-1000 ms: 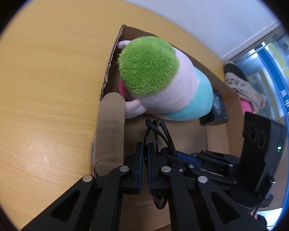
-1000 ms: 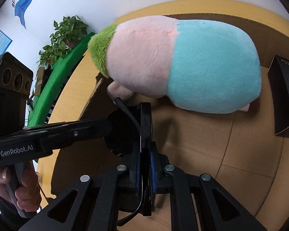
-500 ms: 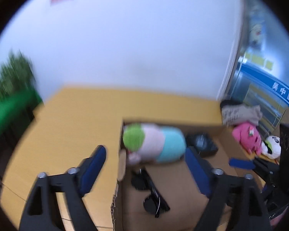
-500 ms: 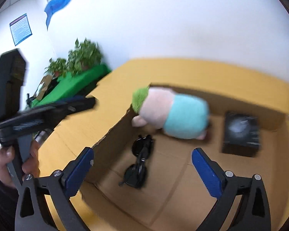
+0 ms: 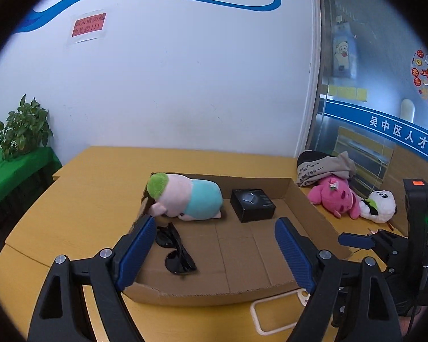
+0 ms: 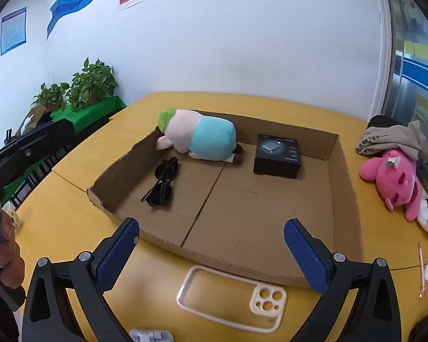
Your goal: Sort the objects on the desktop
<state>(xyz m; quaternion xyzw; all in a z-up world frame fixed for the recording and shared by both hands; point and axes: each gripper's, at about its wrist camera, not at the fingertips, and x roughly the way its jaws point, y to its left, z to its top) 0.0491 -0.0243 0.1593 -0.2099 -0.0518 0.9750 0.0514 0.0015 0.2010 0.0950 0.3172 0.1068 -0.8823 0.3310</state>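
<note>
A shallow cardboard tray [image 5: 314,208] [image 6: 346,171] lies on the yellow table. In it lie black sunglasses [image 5: 174,249] [image 6: 162,182], a pink, teal and green plush [image 5: 185,198] [image 6: 199,136] and a black box [image 5: 252,205] [image 6: 278,156]. A clear phone case [image 6: 231,299] [image 5: 276,313] lies on the table in front of the tray. My left gripper [image 5: 214,252] is open and empty above the tray's near edge. My right gripper [image 6: 211,252] is open and empty above the phone case.
A pink plush [image 5: 335,196] [image 6: 393,176], a white panda plush [image 5: 379,202] and a folded cloth bag [image 5: 322,168] [image 6: 391,139] lie right of the tray. A thin pen [image 6: 422,270] lies at the right. Potted plants [image 6: 82,88] stand on a green-covered shelf at the left.
Both grippers were shut on the sunglasses inside the tray. They have let go, opened wide and pulled back and up. The sunglasses now lie on the tray floor.
</note>
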